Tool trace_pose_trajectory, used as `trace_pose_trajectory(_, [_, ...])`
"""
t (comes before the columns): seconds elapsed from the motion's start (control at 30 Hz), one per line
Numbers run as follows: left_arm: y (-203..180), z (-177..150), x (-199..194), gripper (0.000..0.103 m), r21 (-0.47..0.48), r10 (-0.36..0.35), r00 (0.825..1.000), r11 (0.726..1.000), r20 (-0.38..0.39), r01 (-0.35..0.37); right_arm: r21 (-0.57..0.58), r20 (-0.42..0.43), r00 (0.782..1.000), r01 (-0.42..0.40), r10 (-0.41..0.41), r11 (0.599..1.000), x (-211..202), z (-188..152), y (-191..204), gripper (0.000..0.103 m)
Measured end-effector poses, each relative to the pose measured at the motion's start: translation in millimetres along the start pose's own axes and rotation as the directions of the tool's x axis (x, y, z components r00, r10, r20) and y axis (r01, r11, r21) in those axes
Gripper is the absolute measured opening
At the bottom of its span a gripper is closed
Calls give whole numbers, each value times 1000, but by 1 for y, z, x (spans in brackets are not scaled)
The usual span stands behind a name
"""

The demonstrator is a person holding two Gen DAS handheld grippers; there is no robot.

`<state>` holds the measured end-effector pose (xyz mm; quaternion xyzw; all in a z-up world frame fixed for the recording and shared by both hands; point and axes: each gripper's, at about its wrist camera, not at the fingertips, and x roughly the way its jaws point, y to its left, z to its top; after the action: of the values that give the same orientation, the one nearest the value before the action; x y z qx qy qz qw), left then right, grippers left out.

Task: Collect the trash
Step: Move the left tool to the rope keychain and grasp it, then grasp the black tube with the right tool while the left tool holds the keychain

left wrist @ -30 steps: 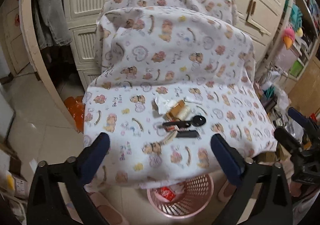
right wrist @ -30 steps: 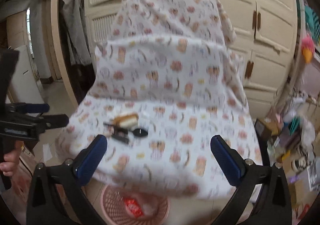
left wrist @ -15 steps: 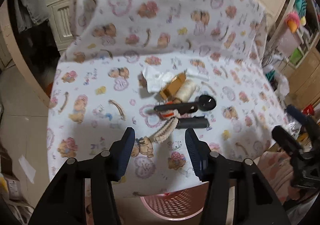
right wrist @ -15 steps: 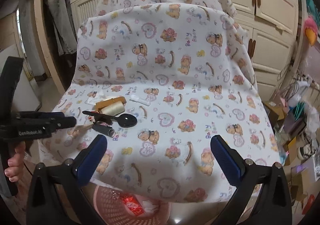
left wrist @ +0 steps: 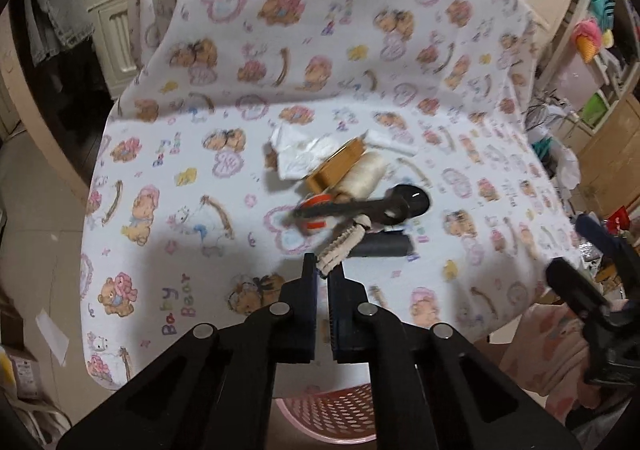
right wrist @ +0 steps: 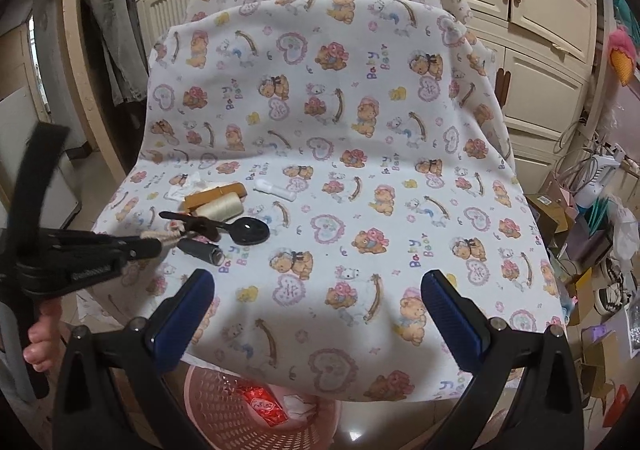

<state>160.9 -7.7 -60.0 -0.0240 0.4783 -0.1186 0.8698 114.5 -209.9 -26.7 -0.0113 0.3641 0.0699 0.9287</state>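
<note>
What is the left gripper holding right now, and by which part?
The left gripper pinches the near end of the braided cream cord. The right gripper holds nothing.

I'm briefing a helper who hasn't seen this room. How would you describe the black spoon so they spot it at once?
On the seat of the chair draped in the bear-print sheet, a small pile of odds and ends lies toward the left. The black spoon is at the pile's right edge, just in front of the cream thread spool. Its round, glossy bowl sets it apart.
</note>
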Motion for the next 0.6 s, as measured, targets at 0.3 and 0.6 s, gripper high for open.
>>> trace_pose_trajectory(0.3, [7,3,-31,4,-46,-36,996,998,80,40,34,-17,1000,18,-17,999,1,-3,-10,103])
trace_pose_trajectory(0.6, [30,1,-39,4,-129,101,990,988,98,-88,54,3,999,-35,35,998,10,14,9,103])
